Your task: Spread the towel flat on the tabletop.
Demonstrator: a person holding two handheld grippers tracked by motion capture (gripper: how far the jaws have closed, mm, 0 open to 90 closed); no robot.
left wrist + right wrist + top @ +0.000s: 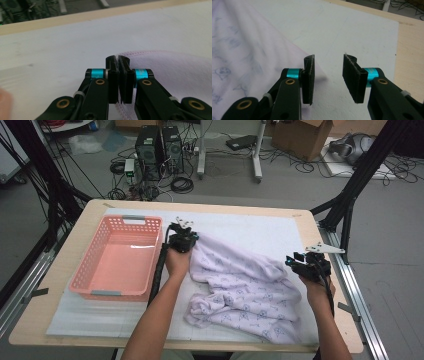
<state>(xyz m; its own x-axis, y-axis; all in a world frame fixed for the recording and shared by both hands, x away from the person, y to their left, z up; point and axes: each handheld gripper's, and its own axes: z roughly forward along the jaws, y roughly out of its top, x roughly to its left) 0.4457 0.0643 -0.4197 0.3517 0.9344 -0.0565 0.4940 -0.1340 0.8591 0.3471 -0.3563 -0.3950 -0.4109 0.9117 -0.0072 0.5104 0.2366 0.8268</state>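
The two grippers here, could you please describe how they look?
Both the left gripper and right gripper have glossy black fingers with flat dark pads, turquoise metal collars, brass-coloured rivets and white cable ties. A grey three-cornered plate tops the right one. A black cable trails from the left one.

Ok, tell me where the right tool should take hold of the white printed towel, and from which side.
Grip the white printed towel at its right edge, beside the open right tool. Come in low from the right, along the white mat: that edge lies flat and thin there, so one jaw could probably slide underneath.
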